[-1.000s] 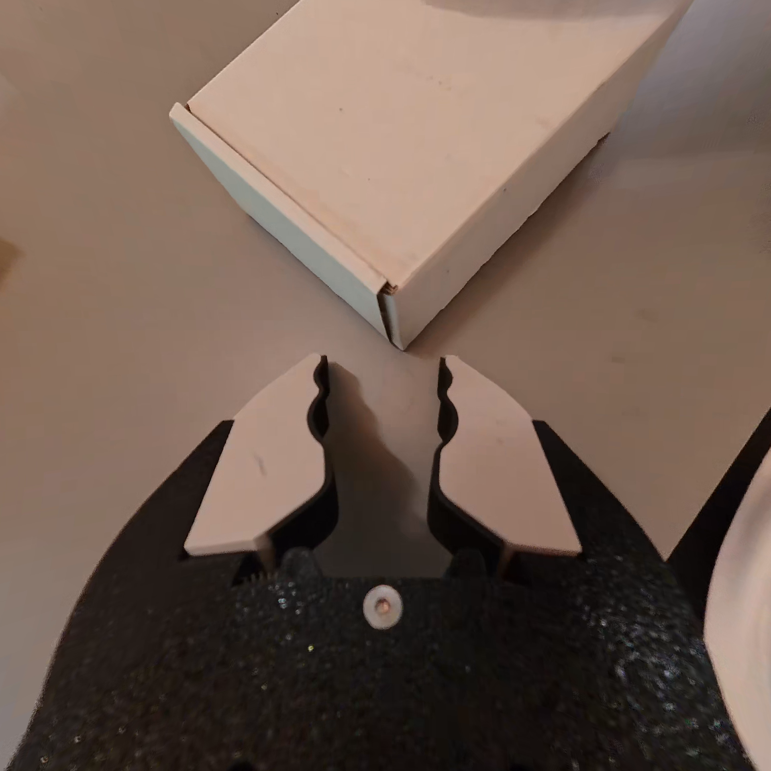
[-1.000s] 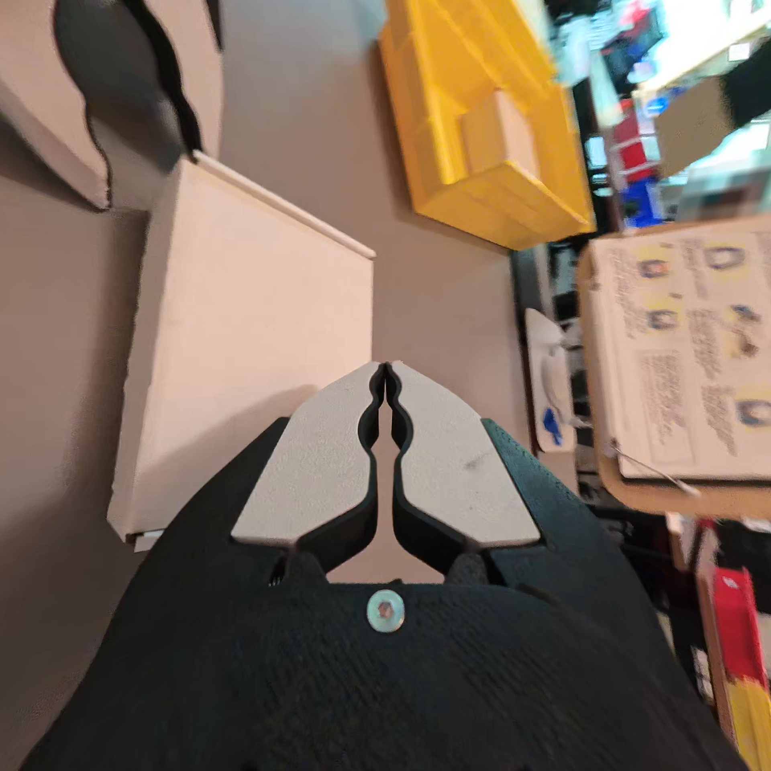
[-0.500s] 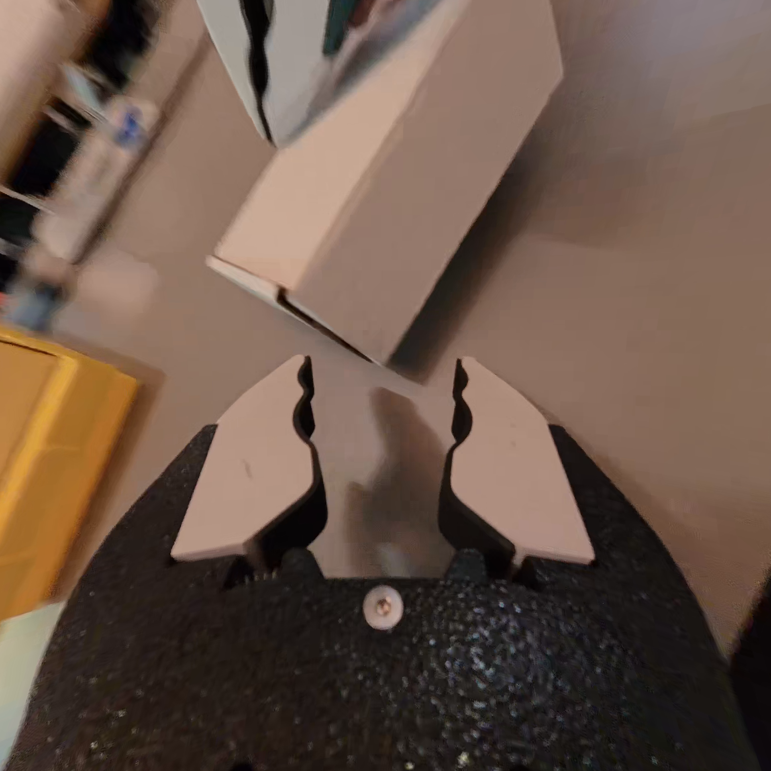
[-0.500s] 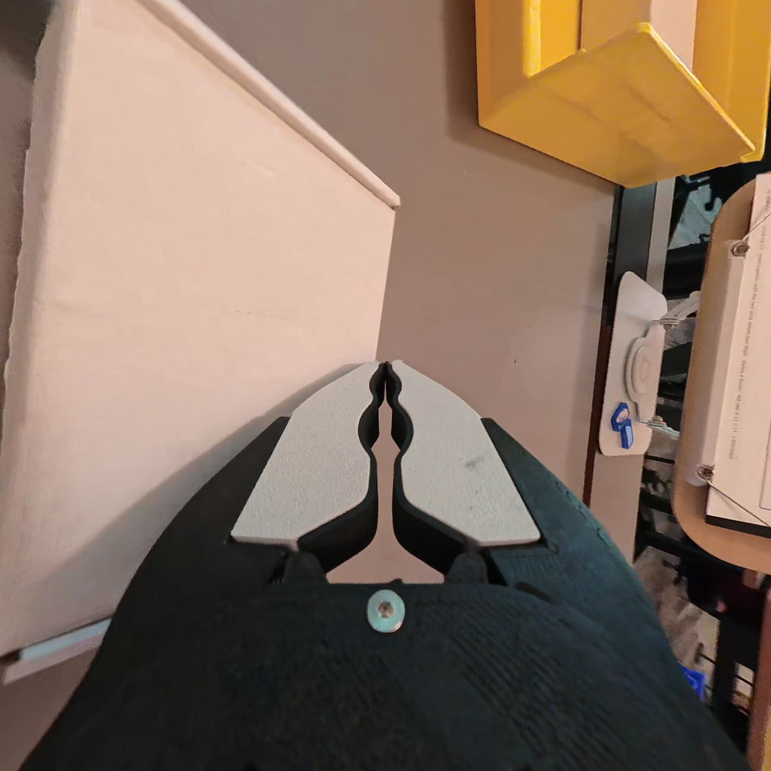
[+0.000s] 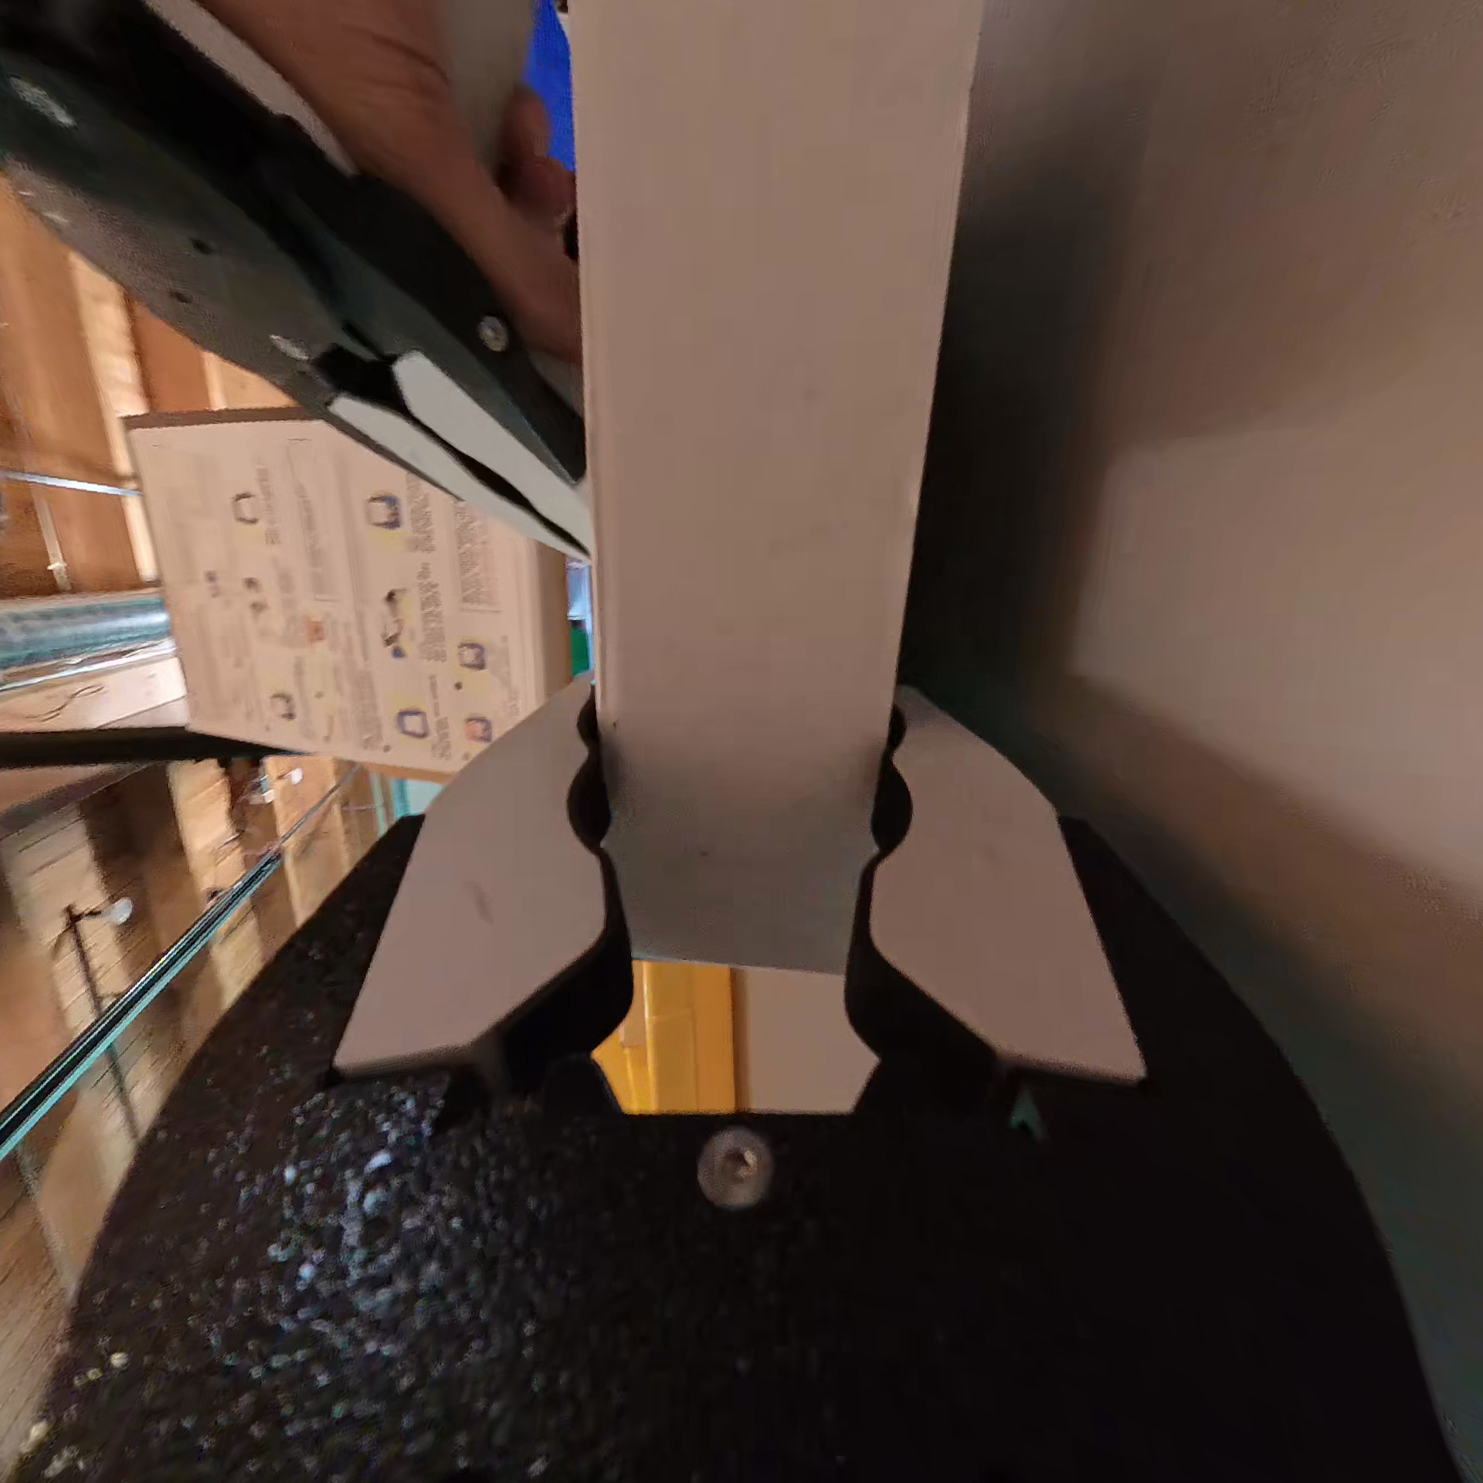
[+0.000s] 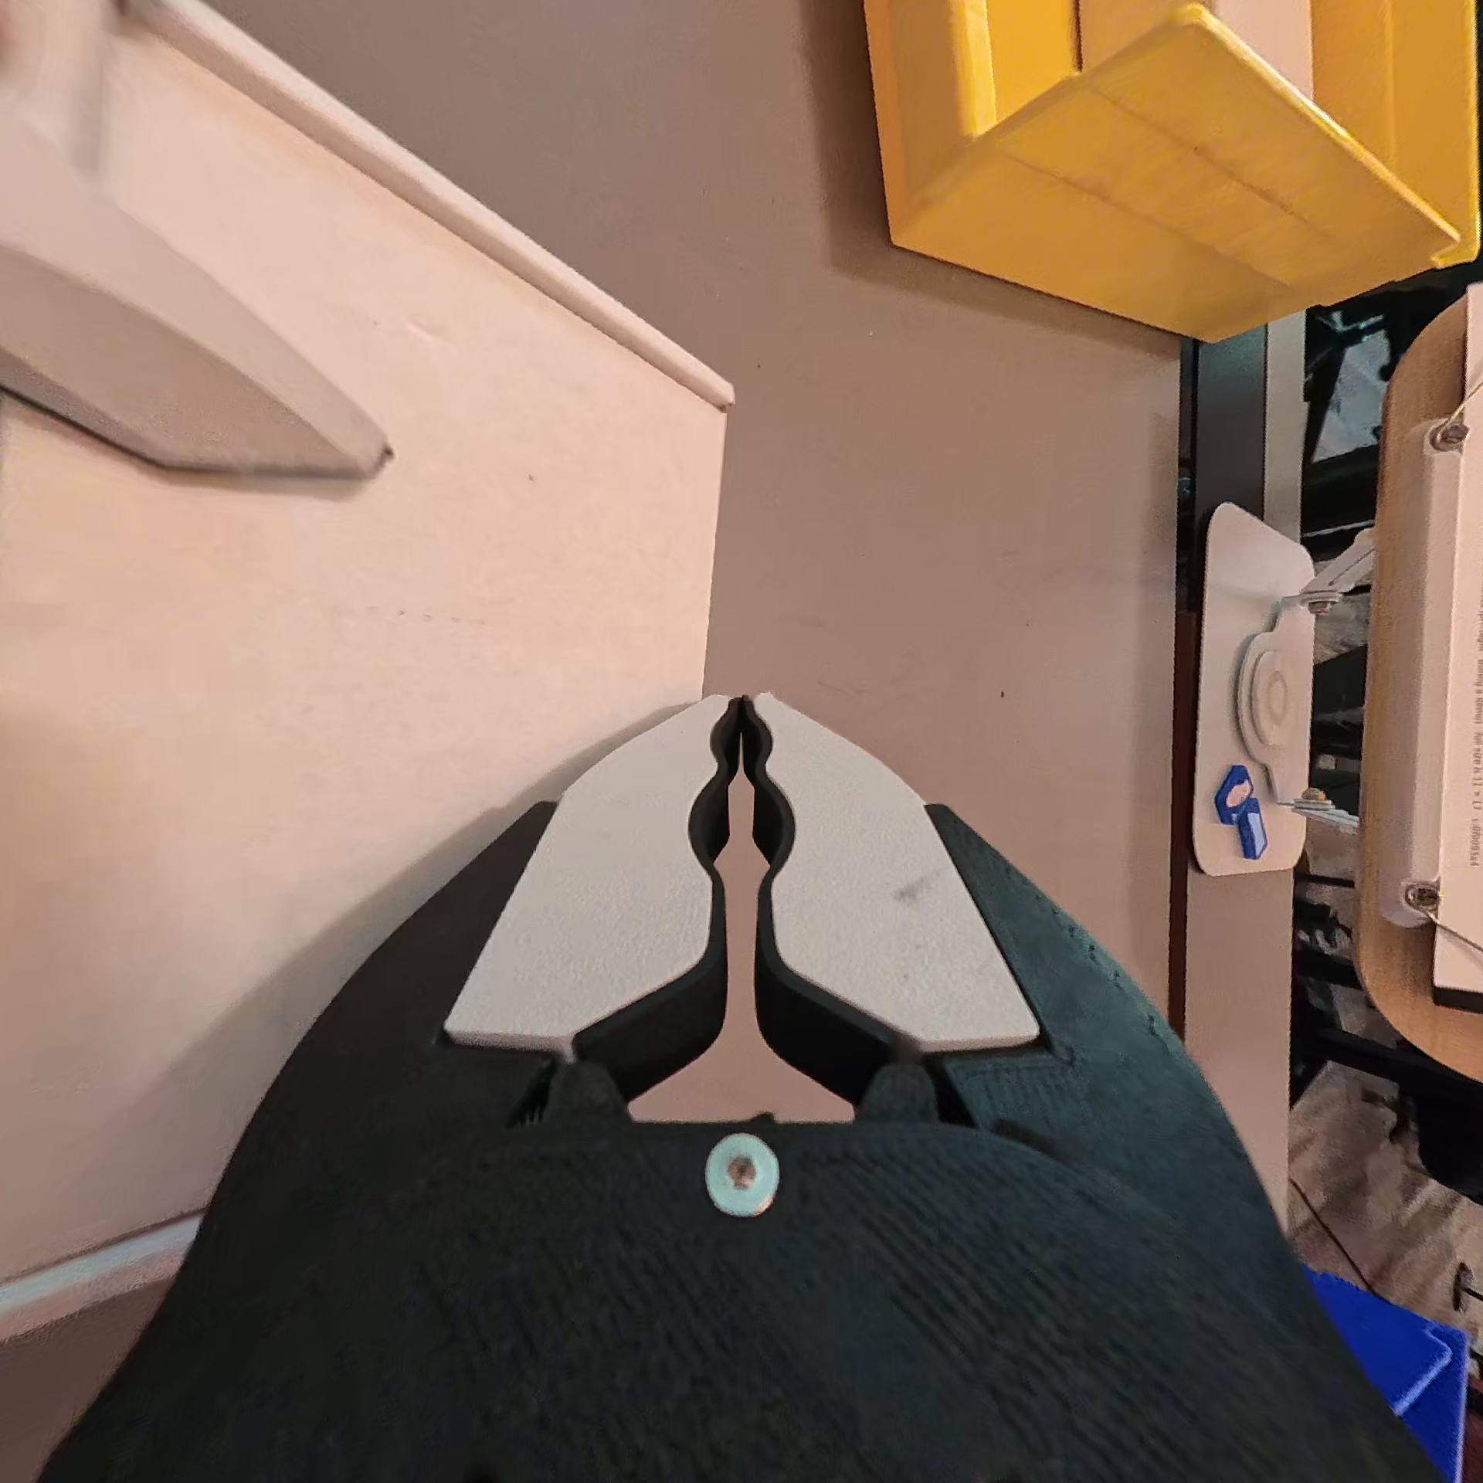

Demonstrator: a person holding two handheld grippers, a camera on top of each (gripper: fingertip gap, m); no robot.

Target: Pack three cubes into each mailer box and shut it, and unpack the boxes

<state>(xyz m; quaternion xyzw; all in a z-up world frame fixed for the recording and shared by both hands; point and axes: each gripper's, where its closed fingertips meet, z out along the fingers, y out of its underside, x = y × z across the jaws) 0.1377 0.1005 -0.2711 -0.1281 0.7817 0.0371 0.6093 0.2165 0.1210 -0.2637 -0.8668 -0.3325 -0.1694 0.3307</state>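
The table [image 6: 923, 522] is the largest thing we see: a flat, matt grey-brown top, smooth enough that cardboard should slide on it. On it lies the box [image 6: 361, 642], a pale cardboard mailer with its lid down; a thin lip runs along one edge. In the left wrist view the box [image 5: 762, 401] shows its narrow side wall, which runs straight in between our fingers.

We judge it light and fairly stiff, with crisp folded edges but thin walls that would dent under a hard squeeze. Its dry, matt skin should give good friction. The side walls near a corner look like the firmest place to hold; whether cubes are inside, we cannot tell.

Past the box stands a yellow bin [image 6: 1164, 160] of hard, glossy plastic, holding what looks like more cardboard.

Our left gripper [image 5: 742, 722] is spread wide and straddles the box's end, its pale, wavy-edged pads lying along both faces; whether they press or merely touch, we cannot tell. The right gripper [image 6: 742, 706] has its tips together, holding nothing, and rests over the lid near its edge, as if to steady it.
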